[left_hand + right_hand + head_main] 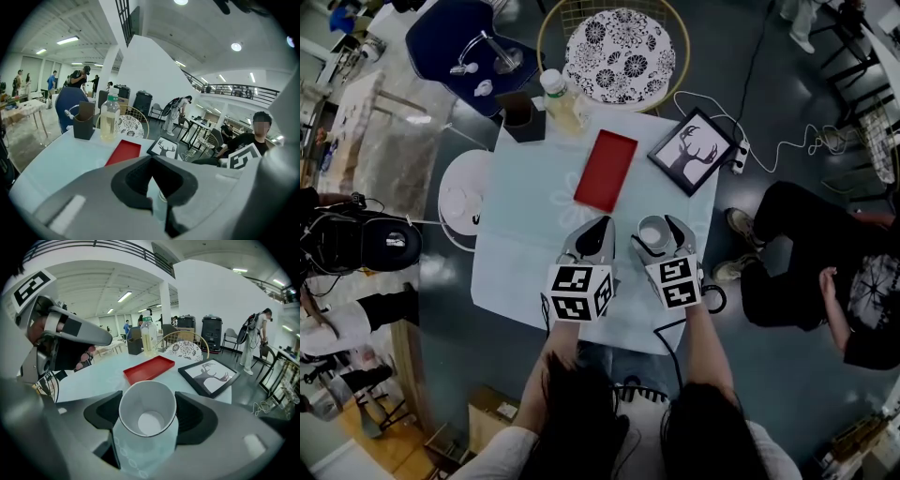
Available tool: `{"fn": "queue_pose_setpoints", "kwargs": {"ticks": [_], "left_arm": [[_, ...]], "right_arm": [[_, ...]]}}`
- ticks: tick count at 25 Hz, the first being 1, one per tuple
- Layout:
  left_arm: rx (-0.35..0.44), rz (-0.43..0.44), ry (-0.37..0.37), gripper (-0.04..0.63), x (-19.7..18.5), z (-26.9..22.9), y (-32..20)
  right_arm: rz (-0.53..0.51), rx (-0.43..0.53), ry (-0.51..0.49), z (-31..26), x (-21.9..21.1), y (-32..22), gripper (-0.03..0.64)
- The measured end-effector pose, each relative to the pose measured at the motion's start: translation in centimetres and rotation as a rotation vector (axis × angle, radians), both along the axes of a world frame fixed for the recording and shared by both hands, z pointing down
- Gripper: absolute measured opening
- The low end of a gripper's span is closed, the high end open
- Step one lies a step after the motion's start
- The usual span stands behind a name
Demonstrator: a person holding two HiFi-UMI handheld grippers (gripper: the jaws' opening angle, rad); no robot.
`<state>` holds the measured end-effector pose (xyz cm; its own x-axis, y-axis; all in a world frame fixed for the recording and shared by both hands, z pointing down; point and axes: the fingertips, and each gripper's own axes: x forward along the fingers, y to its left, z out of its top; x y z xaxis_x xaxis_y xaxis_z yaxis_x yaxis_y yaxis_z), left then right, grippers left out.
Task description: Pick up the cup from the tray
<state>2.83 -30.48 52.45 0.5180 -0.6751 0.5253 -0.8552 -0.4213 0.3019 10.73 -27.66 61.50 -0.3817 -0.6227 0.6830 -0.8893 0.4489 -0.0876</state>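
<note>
Pick-up looks essentially made. The cup (146, 411) sits clamped between the dark pads of the right gripper (660, 228), upright, mouth open, empty. It is out of the red tray (606, 170) and well apart from it, over the near side of the table (520, 225). Cannot tell whether its base clears the tabletop. The left gripper (152, 183) idles beside it, jaws closed together on nothing. Cup: thin white paper, tapered, rolled rim, faint ring print. Tray: shallow, rigid, rectangular. Next probably calls for a level hold and light squeeze; that wall would likely buckle.
</note>
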Motion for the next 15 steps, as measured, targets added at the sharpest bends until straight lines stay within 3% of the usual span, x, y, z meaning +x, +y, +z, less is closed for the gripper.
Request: {"fn": "queue_pose_setpoints", "kwargs": {"ticks": [8, 12, 15], "left_arm": [[0.003, 0.006, -0.004, 0.000, -0.6, 0.0, 0.3], [-0.014, 0.015, -0.009, 0.000, -0.5, 0.8, 1.0], [-0.024, 0.020, -0.007, 0.000, -0.5, 1.0, 1.2]], "right_arm": [[-0.010, 0.028, 0.030, 0.3, -0.2, 0.7, 0.376], [-0.008, -0.007, -0.051, 0.3, -0.5, 0.7, 0.405], [-0.018, -0.002, -0.057, 0.0, -0.3, 0.5, 0.417]]}}
